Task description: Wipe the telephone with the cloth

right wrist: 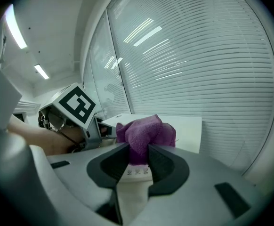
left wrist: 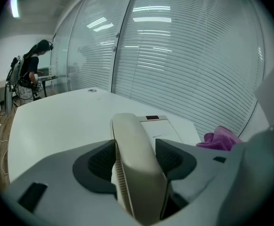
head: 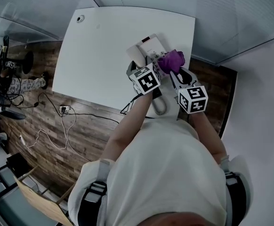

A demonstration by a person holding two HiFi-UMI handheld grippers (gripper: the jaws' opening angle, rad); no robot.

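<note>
purple cloth [right wrist: 144,133] was pinched tight in my right gripper [right wrist: 138,161], bunched up and poking out past the pads, so that side was ready to go. my left gripper [left wrist: 136,154] was a different story. its jaws were spread wide with the beige handset [left wrist: 132,131] sitting between them, but not squeezed as far as i could tell, since a dark sliver of gap showed on the right pad's side.

the telephone [head: 144,46] sat toward the far right of the white desk [head: 104,55], its coiled cord [head: 159,105] trailing back toward me.

the bit that mattered for the next move: the handset's long axis ran straight away from me, in line with where the left jaws pointed, along the left side of the base. the cloth hung just to the right of that, over the phone's face, with a row of buttons showing right under my right jaws. so the cloth hand was the nearer one to the keypad side. i reckoned a short dip down and a stroke along that same away-from-me line would do it, once the left was out of the way.
</note>
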